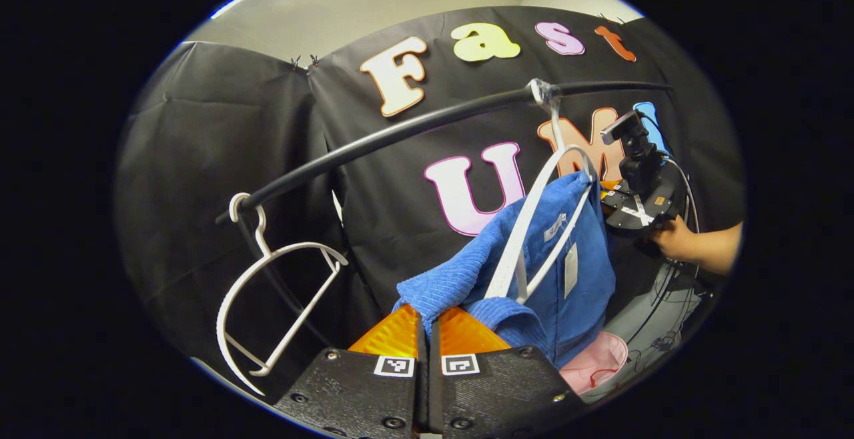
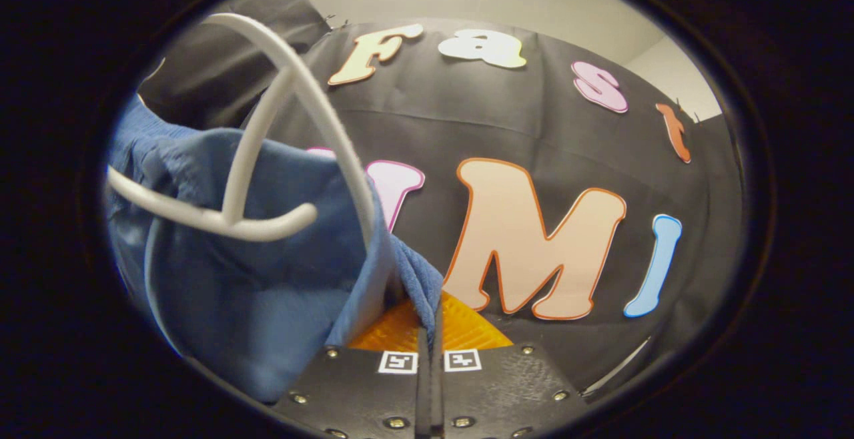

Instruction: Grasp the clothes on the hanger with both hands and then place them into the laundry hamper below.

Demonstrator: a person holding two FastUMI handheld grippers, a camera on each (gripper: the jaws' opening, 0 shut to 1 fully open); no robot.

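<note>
A blue garment (image 1: 567, 259) hangs on a white hanger (image 1: 520, 245) hooked over the black rail (image 1: 400, 132). In the left gripper view, my left gripper (image 1: 428, 315) is shut on the garment's lower left corner, with cloth bunched at the fingertips. Farther off, a hand (image 1: 687, 245) holds my right gripper (image 1: 610, 195) against the garment's upper right edge. In the right gripper view, my right gripper (image 2: 430, 319) is shut on a fold of the blue garment (image 2: 267, 279), and the white hanger (image 2: 267, 159) curves just above. The pink laundry hamper (image 1: 594, 362) sits below the garment.
A second white hanger (image 1: 267, 299), with nothing on it, hangs at the left end of the rail. Cables (image 1: 667, 332) trail down on the right beside the hamper. The black cloth wall (image 2: 534, 132) stands close behind the rail.
</note>
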